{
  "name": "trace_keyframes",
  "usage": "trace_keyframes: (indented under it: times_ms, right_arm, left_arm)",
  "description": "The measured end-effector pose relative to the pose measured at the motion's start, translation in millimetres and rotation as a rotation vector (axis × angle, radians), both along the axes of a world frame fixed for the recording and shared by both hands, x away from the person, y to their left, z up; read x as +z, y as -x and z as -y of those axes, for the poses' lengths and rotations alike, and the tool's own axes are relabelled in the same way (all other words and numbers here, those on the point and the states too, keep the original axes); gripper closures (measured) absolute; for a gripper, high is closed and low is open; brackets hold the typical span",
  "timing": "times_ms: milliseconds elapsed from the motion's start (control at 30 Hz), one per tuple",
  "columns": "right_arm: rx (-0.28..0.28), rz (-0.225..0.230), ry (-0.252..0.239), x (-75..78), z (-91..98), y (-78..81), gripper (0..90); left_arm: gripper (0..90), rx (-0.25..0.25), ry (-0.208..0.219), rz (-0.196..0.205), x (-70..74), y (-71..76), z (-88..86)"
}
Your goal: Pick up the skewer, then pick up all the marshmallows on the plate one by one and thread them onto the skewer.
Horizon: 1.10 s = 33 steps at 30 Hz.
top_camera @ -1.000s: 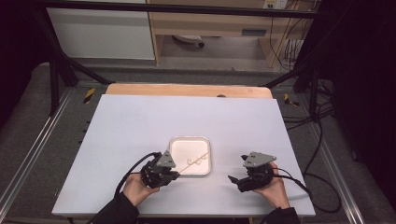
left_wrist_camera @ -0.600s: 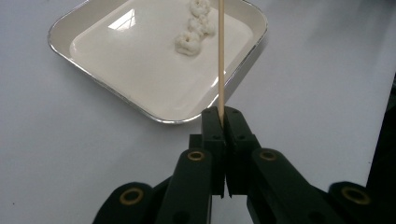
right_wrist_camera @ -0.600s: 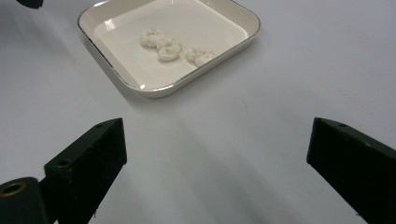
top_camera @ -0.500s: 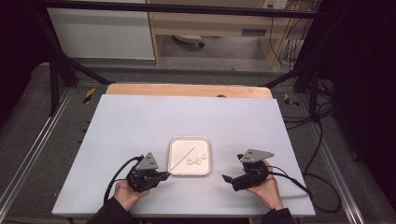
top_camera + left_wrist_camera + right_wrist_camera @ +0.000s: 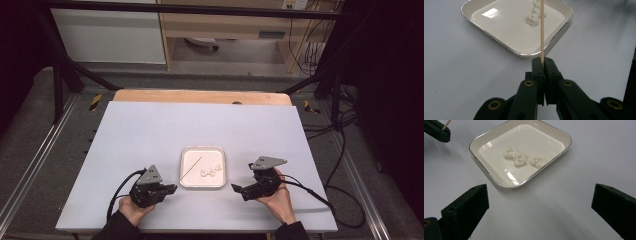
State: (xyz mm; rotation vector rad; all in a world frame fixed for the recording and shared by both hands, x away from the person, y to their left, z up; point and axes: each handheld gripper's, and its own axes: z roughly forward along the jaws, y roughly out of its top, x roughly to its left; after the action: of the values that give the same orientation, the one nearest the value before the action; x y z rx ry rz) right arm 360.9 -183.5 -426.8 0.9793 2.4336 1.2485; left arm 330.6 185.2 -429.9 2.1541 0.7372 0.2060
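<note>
A: What is on the table [image 5: 150, 135]?

B: A shallow white tray [image 5: 202, 150] with rounded corners and a bright metal rim, near the front edge, between the 2 grippers. In the right gripper view 3 small white lumpy pieces [image 5: 521, 157] lie in its middle, 2 of them touching, the 3rd just beside them.

A: And the thin stick?

B: A pale wooden skewer [image 5: 541, 30]. The left gripper [image 5: 543, 65] has its jaws pressed together on 1 end of it. In the left gripper view the skewer runs up from the jaw tips, over the tray's near rim and past the white pieces. From the high view it slants across the left half of the tray.

A: The right gripper?

B: The right gripper [image 5: 539, 202] has its jaws spread wide, nothing between them. It sits just right of the tray, aimed at it, in a hand [image 5: 277, 197].

A: What differs from half a second ago?

B: Little. In the high view the left gripper [image 5: 171, 188] lies at nearly the same place left of the tray's front corner, the right gripper [image 5: 235, 189] has barely shifted, and the tray has stayed put. A full second ago the left gripper was closer in, touching the tray's left edge.
</note>
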Motion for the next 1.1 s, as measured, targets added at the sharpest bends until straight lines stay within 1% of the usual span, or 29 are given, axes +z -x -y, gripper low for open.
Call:
trace_keyframes:
  times_ms: [33,67,100,133,200,333,367,500,600,800,900,1000,1067,1100]
  right_arm:
    - [0.002,-0.003,-0.004,0.6,-4.5,-2.7,1.7]
    - [0.002,-0.003,-0.004,0.6,-4.5,-2.7,1.7]
    - [0.001,-0.011,-0.007,1.3,-9.7,-5.1,1.7]
    - [0.001,-0.011,-0.007,1.3,-9.7,-5.1,1.7]
    - [0.003,-0.015,-0.017,1.8,-14.5,-7.8,1.7]
    - [0.002,-0.016,-0.022,3.1,-23.0,-13.5,1.7]
    - [0.001,-0.017,-0.023,3.3,-24.7,-14.8,1.7]
    - [-0.003,-0.019,-0.022,4.5,-32.1,-21.0,1.8]
    - [-0.007,-0.021,-0.034,4.4,-35.8,-24.9,1.9]
    - [-0.017,-0.027,-0.027,3.6,-46.0,-31.5,2.9]
    - [-0.014,-0.023,-0.024,2.8,-55.6,-37.0,4.8]
    - [-0.005,-0.023,-0.021,2.4,-59.7,-39.3,7.1]
    - [0.009,-0.022,-0.019,1.3,-63.4,-41.3,10.4]
    - [0.026,-0.026,-0.024,-0.7,-66.2,-43.9,15.1]
  left_arm:
    - [88.1,0.000,0.001,0.002,0.2,0.1,-0.3]
    - [88.1,0.000,0.002,0.003,0.4,-0.2,-0.8]
    - [88.1,0.004,0.006,0.003,0.4,-0.3,-1.3]
    - [88.1,0.004,0.009,0.002,0.3,-0.5,-1.9]
    - [88.1,0.005,0.013,0.001,0.0,-0.7,-2.4]
    - [88.1,0.006,0.015,-0.006,-1.2,-0.8,-1.9]
    - [88.1,0.004,0.011,-0.004,-1.3,-0.8,-2.0]
    - [88.1,0.003,0.016,-0.001,-0.9,-1.2,-2.8]
    - [88.1,0.006,0.019,-0.006,-1.6,-1.7,-3.4]
    - [88.1,0.007,0.028,-0.002,-1.3,-1.7,-3.9]
    - [88.1,0.007,0.028,-0.001,-1.1,-1.5,-3.7]
    - [88.1,0.007,0.027,-0.003,-1.7,-1.6,-2.9]
    - [88.1,0.006,0.026,-0.002,-2.0,-1.6,-2.7]
    - [88.1,0.004,0.026,-0.003,-2.0,-1.7,-2.7]
